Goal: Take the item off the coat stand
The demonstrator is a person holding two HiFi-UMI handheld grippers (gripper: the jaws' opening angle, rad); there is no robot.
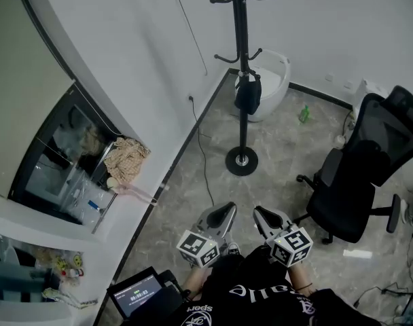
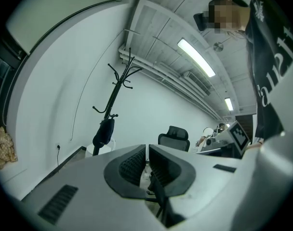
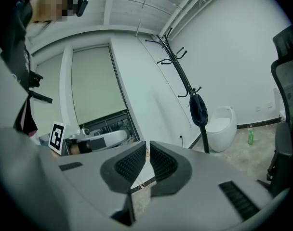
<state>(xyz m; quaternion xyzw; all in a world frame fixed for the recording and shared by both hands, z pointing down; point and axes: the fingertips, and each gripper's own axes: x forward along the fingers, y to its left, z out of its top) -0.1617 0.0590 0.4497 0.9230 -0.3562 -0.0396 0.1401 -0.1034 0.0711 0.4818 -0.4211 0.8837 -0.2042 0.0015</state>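
A black coat stand (image 1: 242,60) rises from a round base (image 1: 242,161) on the marble floor, near the white wall. A small dark bag (image 1: 248,94) hangs from one of its lower hooks. Both grippers are held close to my body, well short of the stand. My left gripper (image 1: 225,214) and right gripper (image 1: 263,216) point toward it side by side. The left gripper view has the jaws (image 2: 147,148) shut with nothing between them, and the bag (image 2: 104,131) far off. In the right gripper view the jaws (image 3: 147,146) are also together and empty, with the bag (image 3: 199,109) ahead to the right.
A black office chair (image 1: 363,168) stands at the right. A white rounded bin (image 1: 273,80) sits behind the stand, with a green bottle (image 1: 304,114) beside it. At the left is a shelf unit with a beige cloth (image 1: 125,158). A cable (image 1: 201,148) trails along the wall.
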